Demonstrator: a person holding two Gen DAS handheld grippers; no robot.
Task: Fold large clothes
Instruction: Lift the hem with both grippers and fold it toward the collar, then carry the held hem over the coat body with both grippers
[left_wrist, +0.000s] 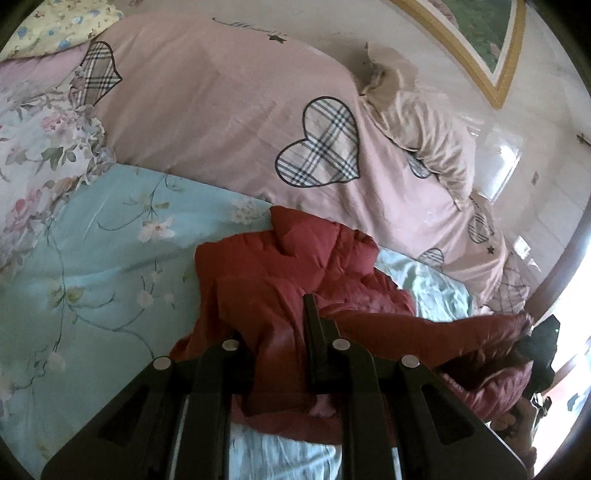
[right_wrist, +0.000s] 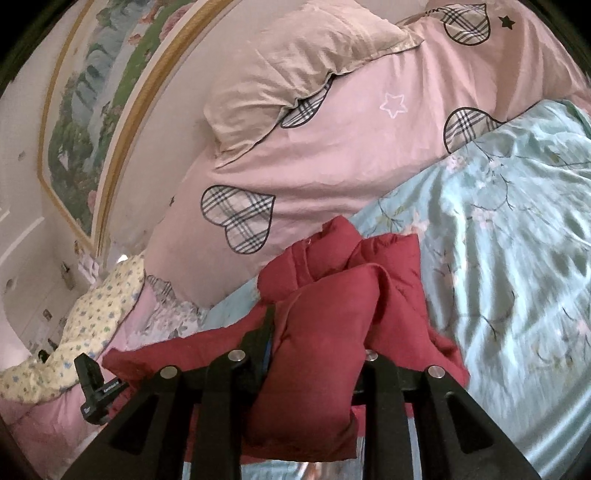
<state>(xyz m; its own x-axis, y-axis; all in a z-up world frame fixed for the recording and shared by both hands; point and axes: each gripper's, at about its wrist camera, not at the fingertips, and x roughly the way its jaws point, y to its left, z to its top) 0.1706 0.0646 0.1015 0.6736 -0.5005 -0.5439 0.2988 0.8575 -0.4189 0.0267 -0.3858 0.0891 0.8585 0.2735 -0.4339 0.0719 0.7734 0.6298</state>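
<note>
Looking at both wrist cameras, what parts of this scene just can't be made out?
- Left gripper: in the left wrist view the red padded jacket covers one finger.
- Right gripper: in the right wrist view a jacket fold fills the gap and hides the right finger.
- Jacket's shape: both views show it bunched and cut off by the gripper bodies.
- Light blue floral bedsheet: motion-blurred at the right wrist view's right side.

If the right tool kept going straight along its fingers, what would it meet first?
Red jacket: the right tool already has its padded fabric bunched between the fingers. Beyond that, probably the pink heart-print duvet, though depth is unclear.
</note>
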